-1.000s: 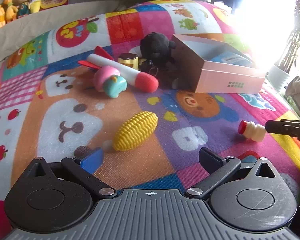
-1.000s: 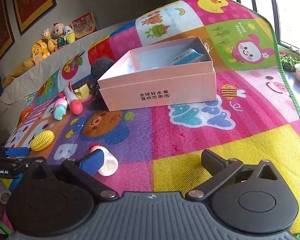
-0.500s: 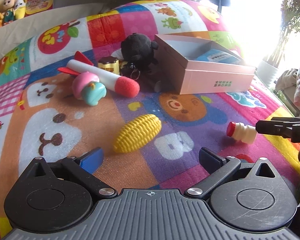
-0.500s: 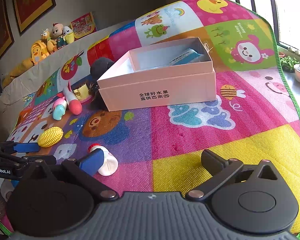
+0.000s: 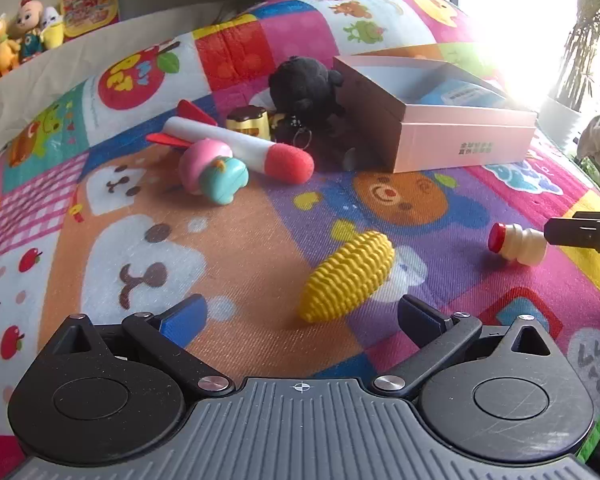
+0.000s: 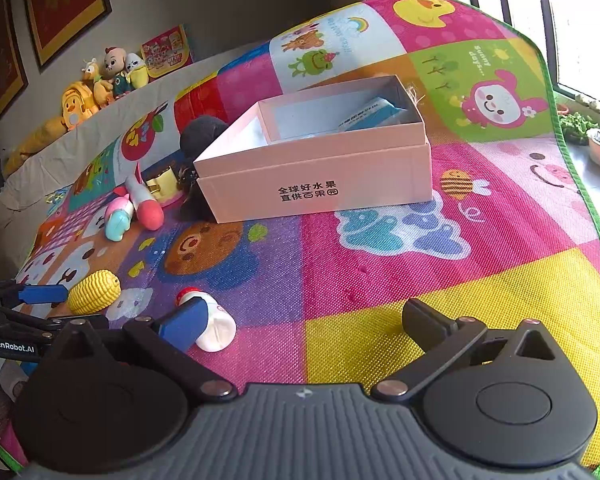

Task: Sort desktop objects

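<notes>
Fingers of left gripper (image 5: 302,314) spread, empty; corn toy (image 5: 347,276) now sits between them vs. 1 s ago. Right gripper (image 6: 304,322) released, beside bottle (image 6: 214,324). Grasp next, then box (image 6: 316,184).

Framed pictures (image 6: 66,2) hang on a grey wall; bright window (image 6: 588,28) at right.

Both cameras ride low over the play mat (image 5: 260,248), looking forward. The left wrist view faces the pink box (image 5: 460,140) from the left; the right wrist view faces it head-on. Both catch the toy corn (image 6: 94,291).
</notes>
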`<state>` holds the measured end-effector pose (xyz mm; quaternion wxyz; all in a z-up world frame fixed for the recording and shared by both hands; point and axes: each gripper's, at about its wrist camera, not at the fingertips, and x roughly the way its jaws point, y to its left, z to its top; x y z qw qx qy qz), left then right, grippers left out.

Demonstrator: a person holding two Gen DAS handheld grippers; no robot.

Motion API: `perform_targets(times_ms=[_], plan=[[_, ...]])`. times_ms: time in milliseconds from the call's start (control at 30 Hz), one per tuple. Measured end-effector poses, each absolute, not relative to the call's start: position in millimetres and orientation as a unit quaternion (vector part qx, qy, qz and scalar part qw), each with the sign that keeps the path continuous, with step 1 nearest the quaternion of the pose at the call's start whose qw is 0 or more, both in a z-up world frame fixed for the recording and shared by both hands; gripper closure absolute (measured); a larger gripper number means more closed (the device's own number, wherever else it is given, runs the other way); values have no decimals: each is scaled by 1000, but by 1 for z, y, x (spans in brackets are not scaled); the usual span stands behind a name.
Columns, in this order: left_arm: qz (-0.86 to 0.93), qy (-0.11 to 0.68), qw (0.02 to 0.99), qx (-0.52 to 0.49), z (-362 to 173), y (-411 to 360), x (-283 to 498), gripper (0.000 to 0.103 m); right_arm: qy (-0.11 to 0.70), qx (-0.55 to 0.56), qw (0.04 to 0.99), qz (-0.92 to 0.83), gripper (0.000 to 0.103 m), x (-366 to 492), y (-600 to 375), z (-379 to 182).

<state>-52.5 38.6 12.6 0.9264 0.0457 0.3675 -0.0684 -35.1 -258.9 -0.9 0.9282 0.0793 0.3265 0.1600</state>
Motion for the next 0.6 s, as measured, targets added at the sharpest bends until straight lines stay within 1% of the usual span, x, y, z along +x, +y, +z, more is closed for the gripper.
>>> perform_targets(times_ms=[133,300,400,600], plan=[[-25,369,927,69,14,54,-58,0,326,82,928,159,0,-35,-260,-1],[26,371,928,39,14,74,-49,0,321,102,928,162,0,-39,-260,-2],[0,365,930,37,17,74,-53,0,325,86,928,163,0,-39,-256,-1],[-96,349,932,18,19,61,-66,0,320,92,928,166,0,-41,-257,-1]])
